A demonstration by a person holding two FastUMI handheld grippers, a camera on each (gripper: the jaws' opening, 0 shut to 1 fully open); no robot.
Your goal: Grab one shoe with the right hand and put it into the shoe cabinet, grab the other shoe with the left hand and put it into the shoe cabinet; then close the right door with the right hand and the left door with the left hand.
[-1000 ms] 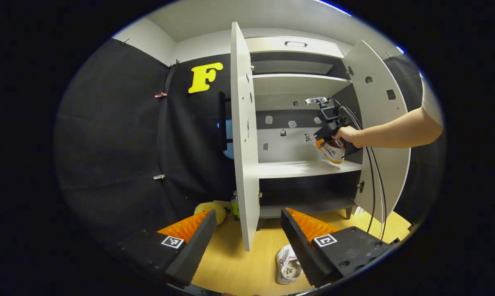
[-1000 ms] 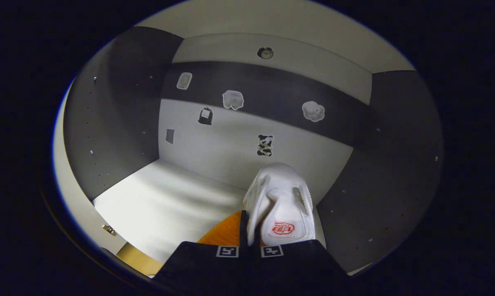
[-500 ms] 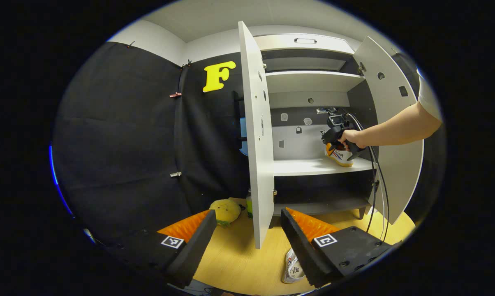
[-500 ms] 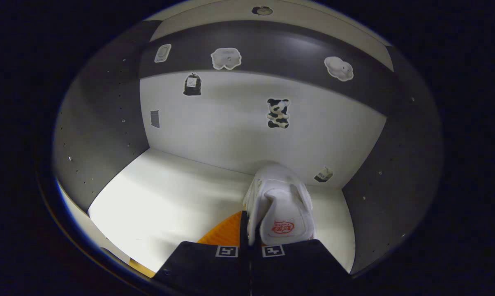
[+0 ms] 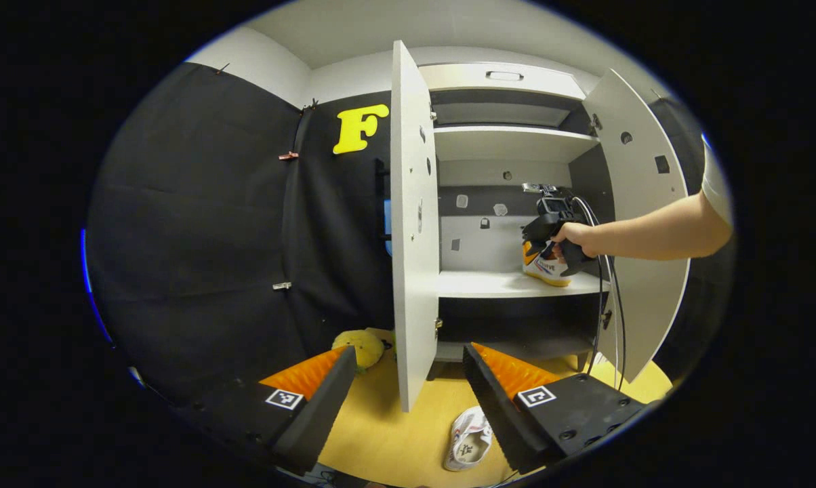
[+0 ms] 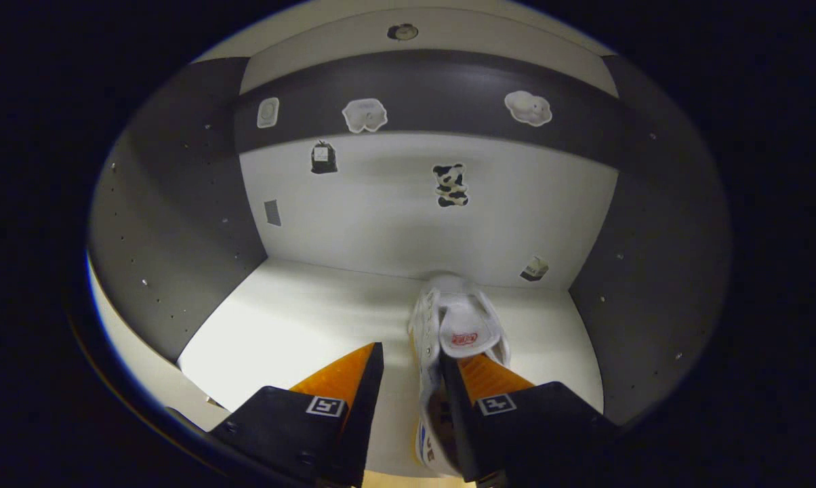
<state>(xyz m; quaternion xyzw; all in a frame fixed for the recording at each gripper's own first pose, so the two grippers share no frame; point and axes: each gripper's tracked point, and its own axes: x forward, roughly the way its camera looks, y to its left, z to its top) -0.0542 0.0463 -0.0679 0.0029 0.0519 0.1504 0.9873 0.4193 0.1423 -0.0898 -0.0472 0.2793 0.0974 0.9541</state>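
Observation:
A white shoe (image 6: 459, 332) with an orange sole stands on the white middle shelf (image 6: 299, 325) of the shoe cabinet, toe toward the back wall. My right gripper (image 6: 411, 366) is open, its right finger in the shoe's opening and its left finger outside the shoe's side. In the left gripper view, a hand holds the right gripper (image 5: 549, 227) over that shoe (image 5: 547, 269). The other white shoe (image 5: 467, 442) lies on the wooden floor, partly behind my open, empty left gripper (image 5: 408, 393). Both the left door (image 5: 408, 224) and the right door (image 5: 642, 203) stand open.
A yellow plush toy (image 5: 362, 344) lies on the floor left of the cabinet. Black cables (image 5: 608, 318) hang from the right gripper past the right door. Stickers (image 6: 451, 184) dot the cabinet's back wall. A lower shelf (image 5: 510, 346) sits under the middle one.
My right gripper has opened and let go of the shoe, which now stands on the middle shelf. The left gripper stayed open and shifted only slightly.

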